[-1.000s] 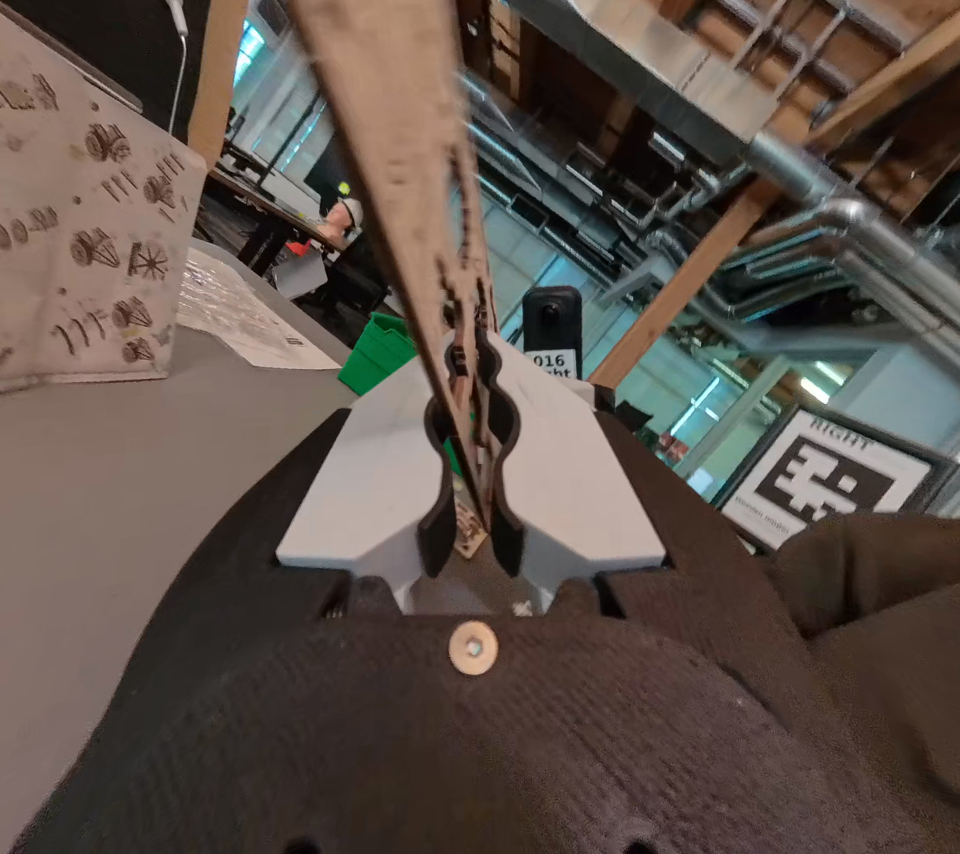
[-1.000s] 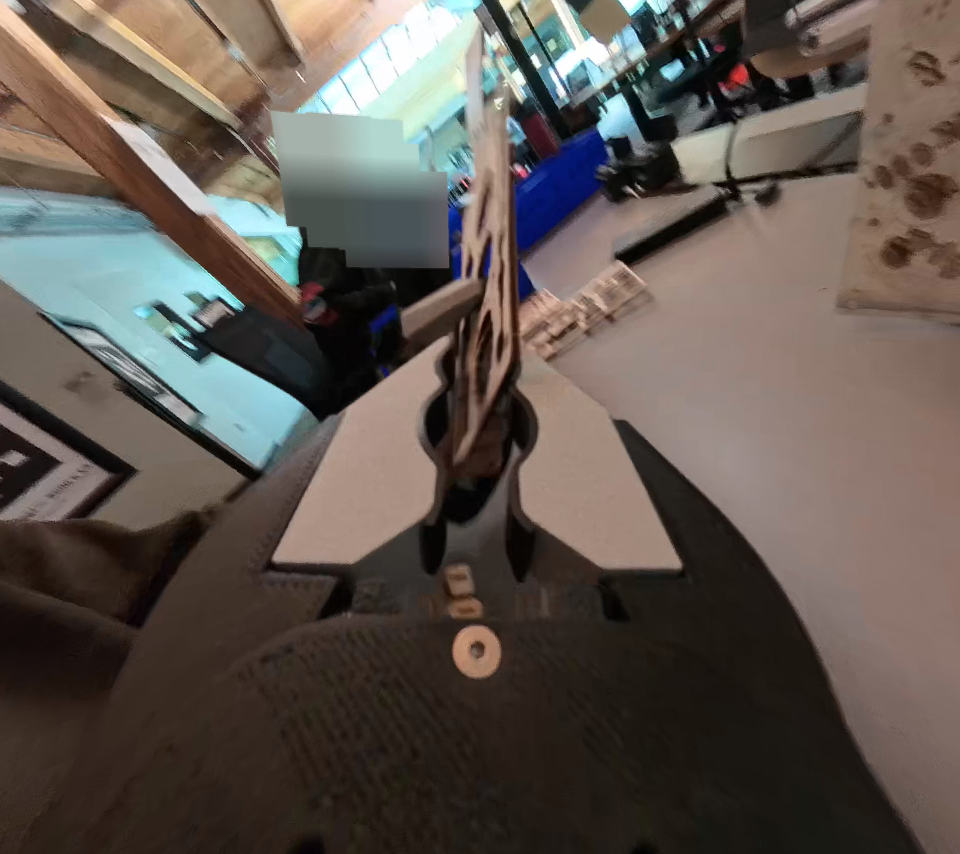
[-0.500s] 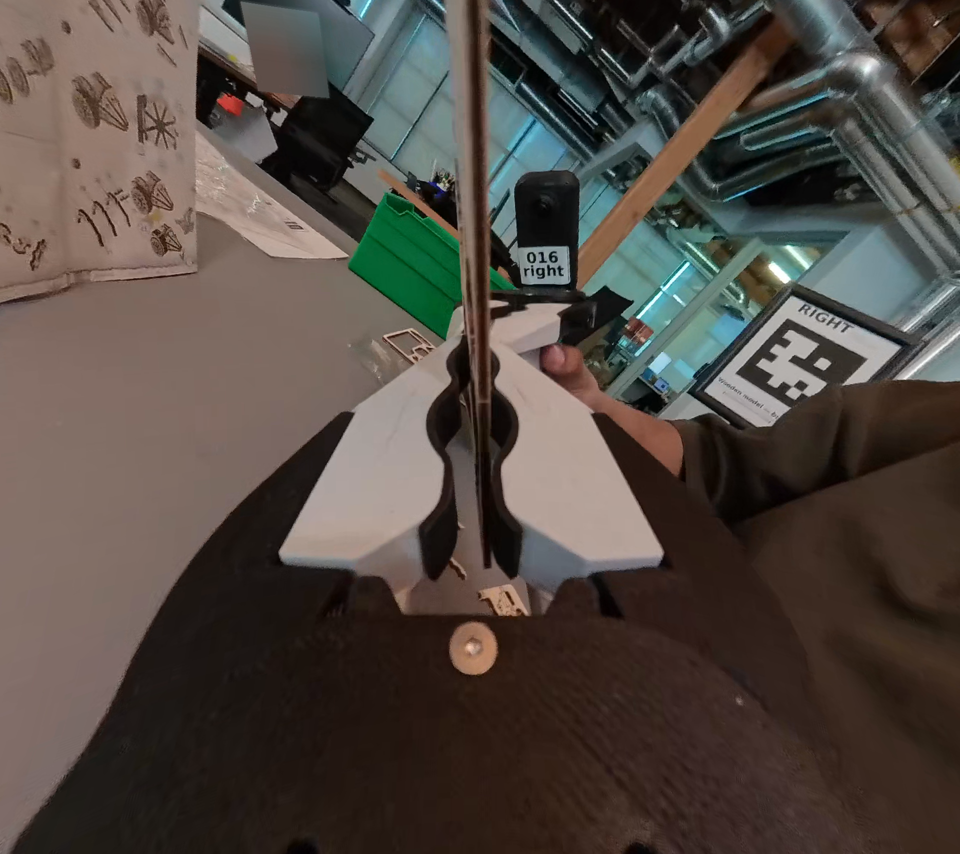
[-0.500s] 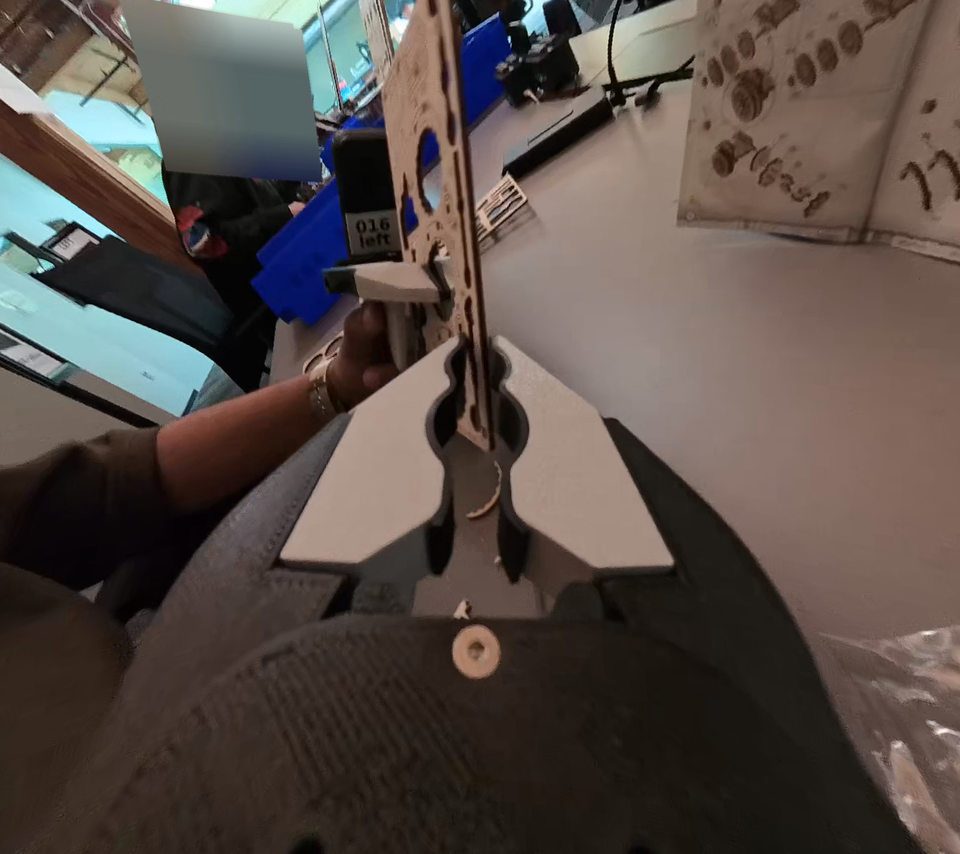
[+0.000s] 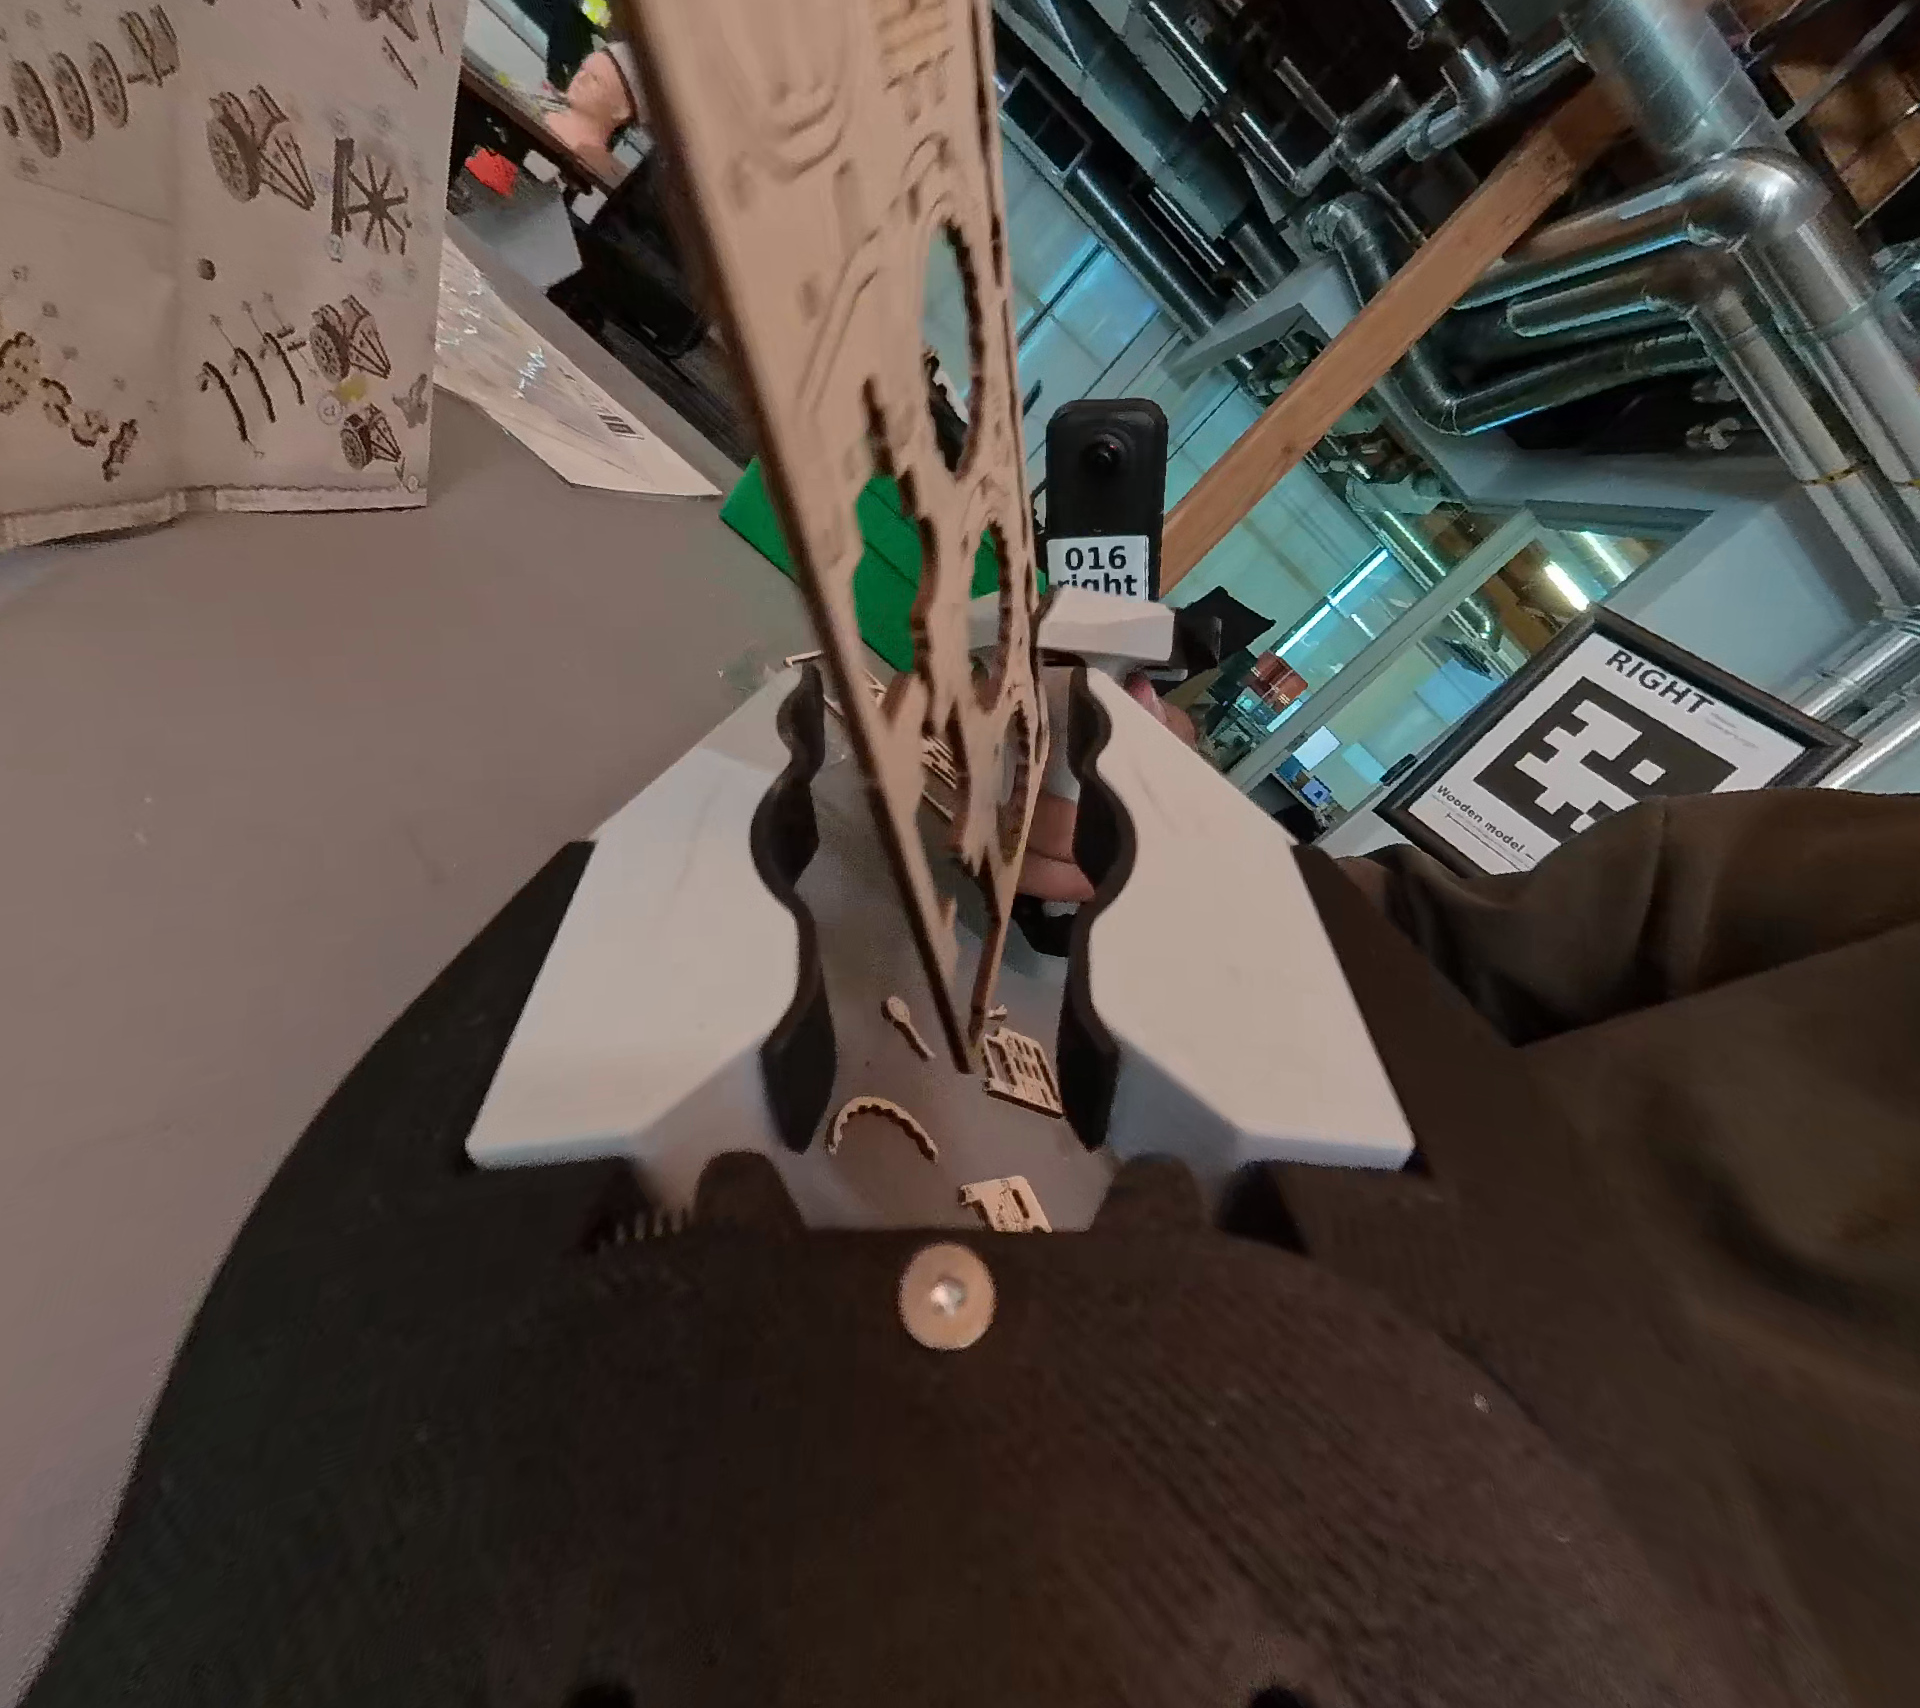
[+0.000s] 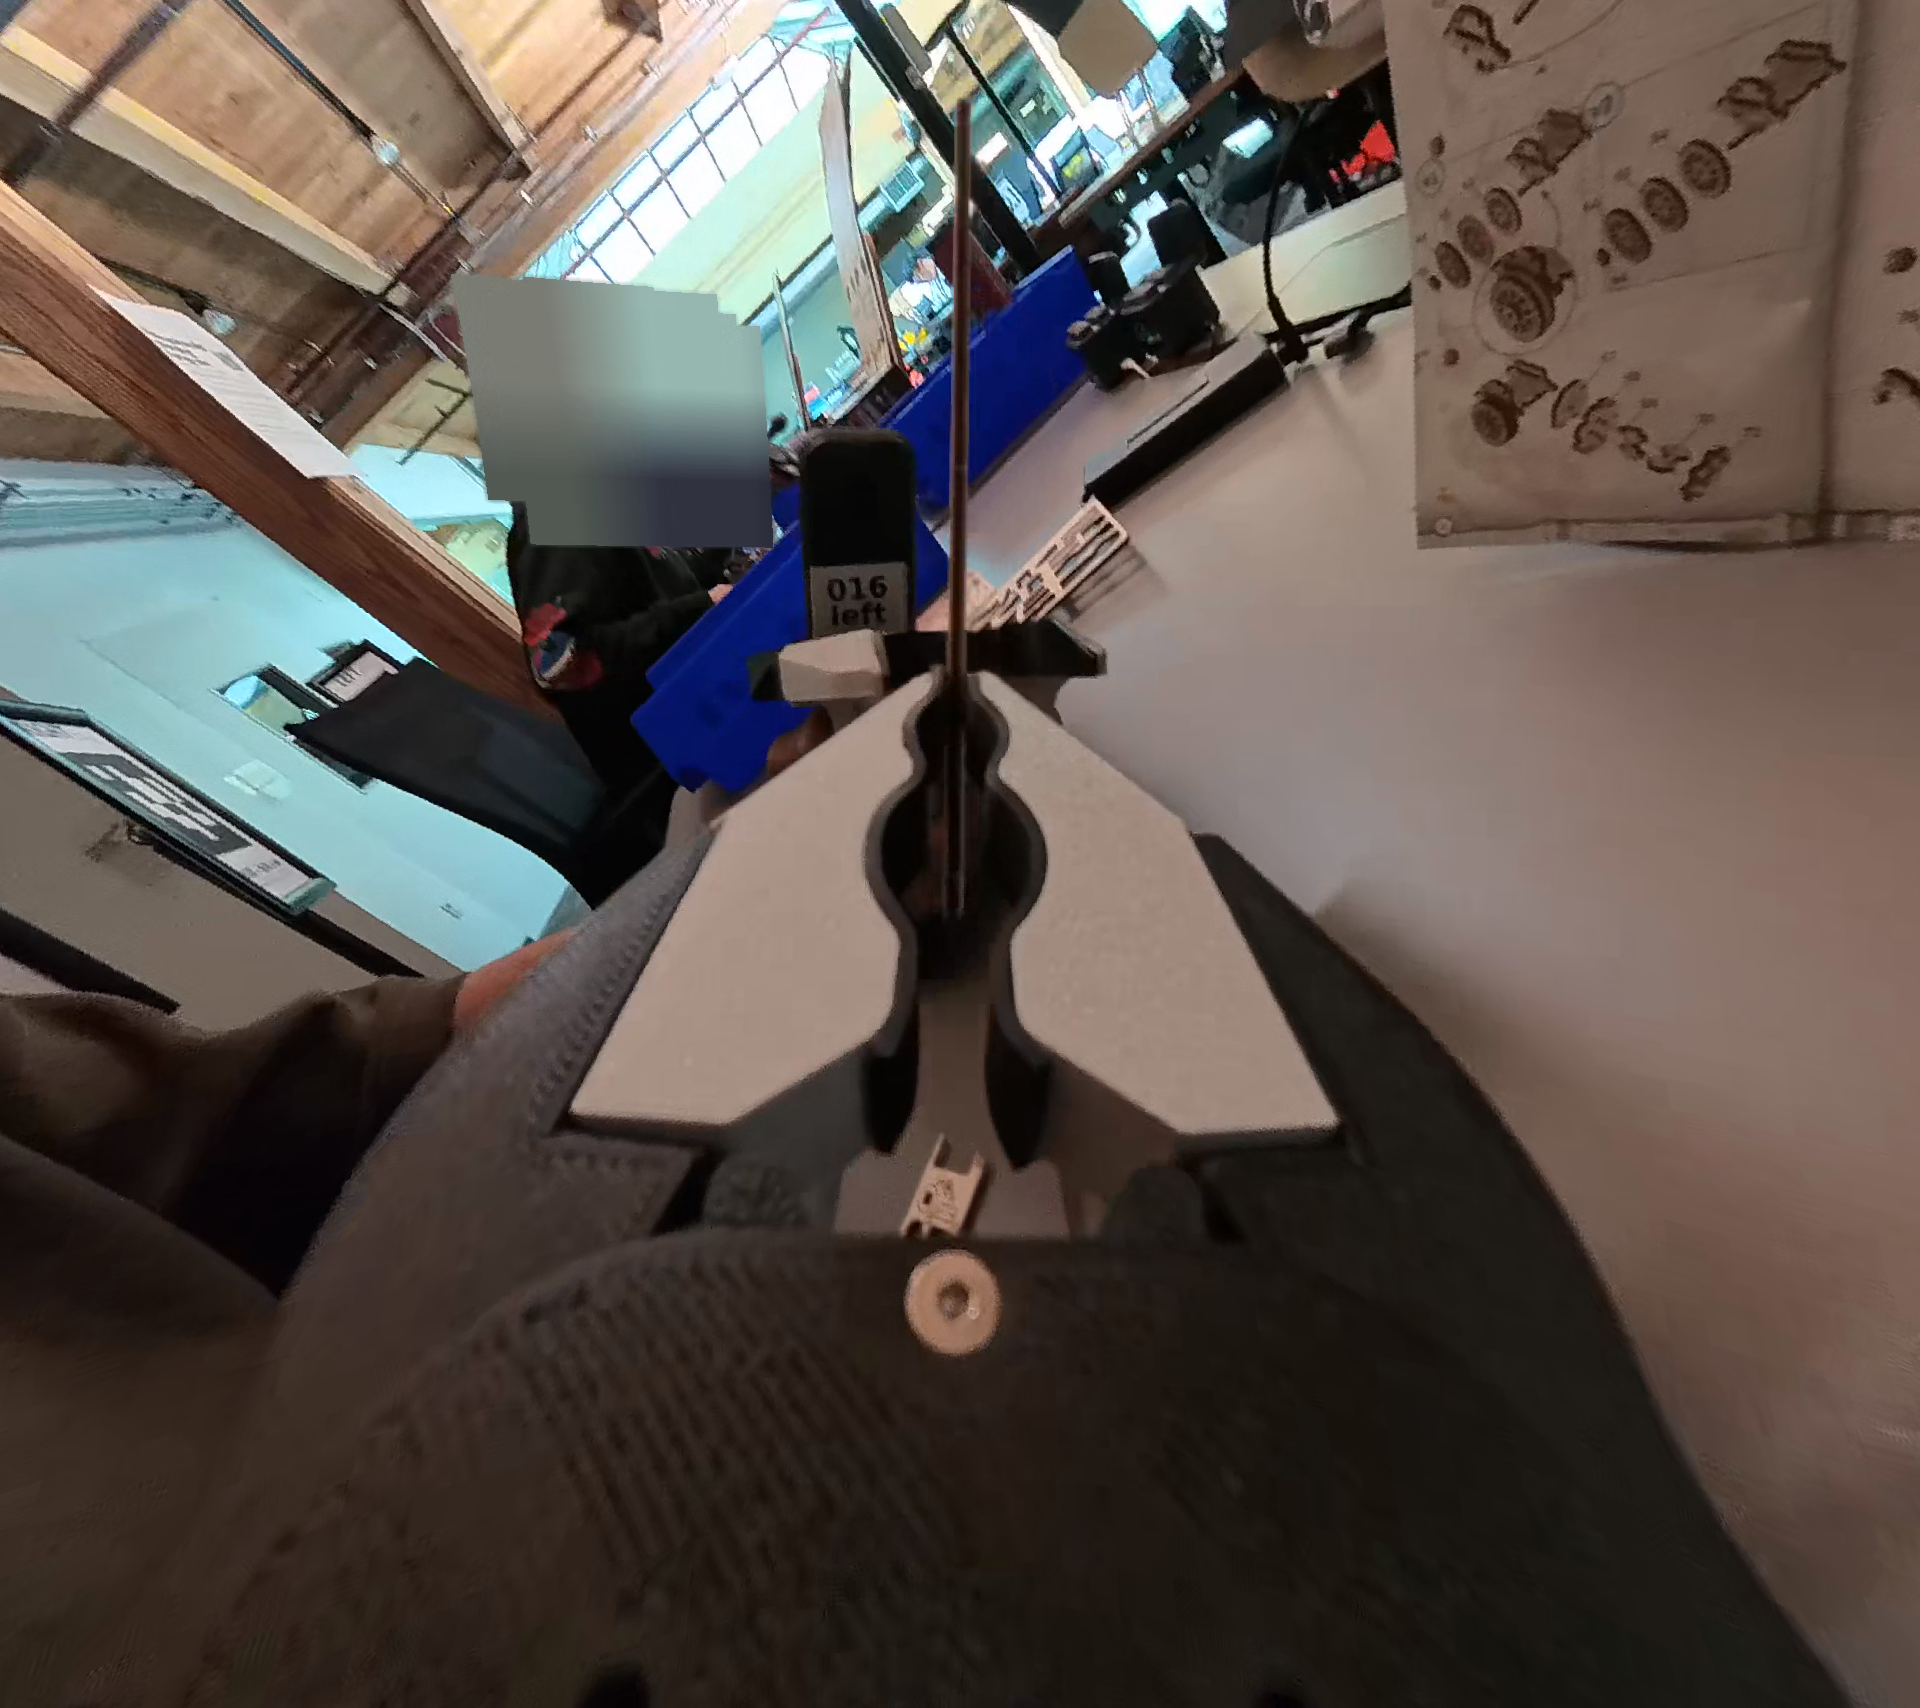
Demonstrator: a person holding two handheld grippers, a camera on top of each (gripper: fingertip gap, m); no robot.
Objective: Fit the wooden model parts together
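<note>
A thin laser-cut wooden sheet (image 5: 831, 204) stands upright between both grippers. In the left wrist view my left gripper (image 5: 945, 702) is open, and the sheet's lower end hangs free between its spread jaws. Small loose wooden parts (image 5: 878, 1128) lie on the gripper body between the fingers. My right gripper (image 5: 1107, 630) shows just behind the sheet. In the right wrist view my right gripper (image 6: 961, 682) is shut on the sheet (image 6: 962, 411), seen edge-on as a dark line. The left gripper (image 6: 831, 671) faces it closely. One small wooden part (image 6: 940, 1185) lies at the right jaws' base.
The grey table (image 5: 260, 723) carries a propped-up instruction sheet (image 5: 208, 152), also in the right wrist view (image 6: 1662, 204). More wooden part sheets (image 6: 1060, 567) lie flat farther off. A green bin (image 5: 831, 515), a blue bin (image 6: 727, 692) and a framed marker board (image 5: 1621, 754) stand around.
My left gripper has opened and let go of the wooden sheet. The right gripper still holds the sheet, which now shows its face to the left view and its edge to the right.
</note>
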